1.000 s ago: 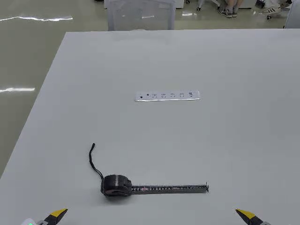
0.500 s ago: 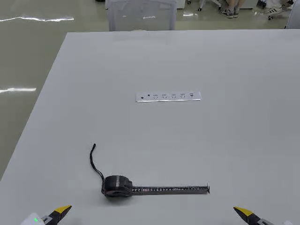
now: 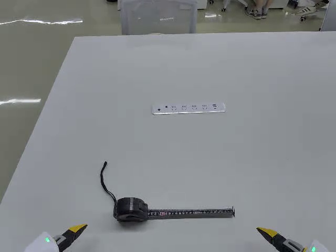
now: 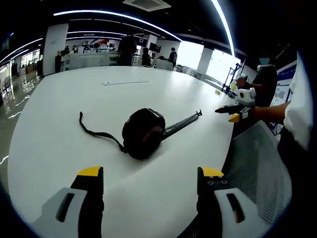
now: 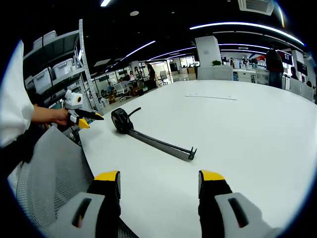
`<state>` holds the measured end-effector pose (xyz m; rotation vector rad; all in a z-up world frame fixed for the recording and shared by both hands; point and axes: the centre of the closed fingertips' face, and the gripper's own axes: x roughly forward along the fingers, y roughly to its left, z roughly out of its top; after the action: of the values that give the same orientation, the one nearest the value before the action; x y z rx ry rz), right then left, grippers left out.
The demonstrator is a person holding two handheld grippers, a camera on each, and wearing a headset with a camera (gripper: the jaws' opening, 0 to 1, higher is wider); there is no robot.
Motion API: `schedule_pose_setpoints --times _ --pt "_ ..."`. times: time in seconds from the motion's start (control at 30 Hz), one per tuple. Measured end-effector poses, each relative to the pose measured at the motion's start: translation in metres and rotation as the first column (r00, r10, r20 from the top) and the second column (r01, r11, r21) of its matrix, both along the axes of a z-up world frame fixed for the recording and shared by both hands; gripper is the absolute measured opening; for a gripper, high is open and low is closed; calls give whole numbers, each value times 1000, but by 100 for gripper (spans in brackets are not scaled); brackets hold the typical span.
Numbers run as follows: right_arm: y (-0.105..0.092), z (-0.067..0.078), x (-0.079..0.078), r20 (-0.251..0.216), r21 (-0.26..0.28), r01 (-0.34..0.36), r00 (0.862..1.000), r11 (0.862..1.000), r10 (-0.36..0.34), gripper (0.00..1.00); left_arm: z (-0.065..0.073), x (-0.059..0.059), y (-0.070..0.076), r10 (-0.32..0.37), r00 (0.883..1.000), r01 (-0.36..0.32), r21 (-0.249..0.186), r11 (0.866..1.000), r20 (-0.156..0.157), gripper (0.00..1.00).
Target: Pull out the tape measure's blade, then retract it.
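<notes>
Tape [image 3: 130, 209]: on desk [image 3: 262, 131], blade [image 3: 191, 212] out;
Left hand-held gripper [image 4: 150, 178]: jaws apart, facing tape;
Right hand-held gripper [image 5: 159, 181]: jaws apart, facing blade tip

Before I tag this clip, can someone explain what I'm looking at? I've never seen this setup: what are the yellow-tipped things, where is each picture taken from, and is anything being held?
There is no robot here: a person holds a two-jaw tool in each hand. The head view comes from a camera in their headset, looking down at a white table. The two round pictures come from cameras riding on the tools, each looking along its own yellow-tipped jaws. The left hand-held gripper and the right hand-held gripper both stand open and hold nothing, by the table's near edge. On the table lies a black tape measure with its blade drawn out to the right in the head view, and a black strap trailing from it. Farther back lies a white power strip.
</notes>
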<state>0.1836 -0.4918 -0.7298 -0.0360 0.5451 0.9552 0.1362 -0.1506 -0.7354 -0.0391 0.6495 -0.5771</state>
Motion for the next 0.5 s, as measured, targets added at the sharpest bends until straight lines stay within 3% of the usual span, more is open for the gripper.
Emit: schedule_pose_setpoints --times 0.5 --pt "1 -3 6 2 6 -34 999 999 34 63 -2 13 -4 -56 998 56 12 998 1 75"
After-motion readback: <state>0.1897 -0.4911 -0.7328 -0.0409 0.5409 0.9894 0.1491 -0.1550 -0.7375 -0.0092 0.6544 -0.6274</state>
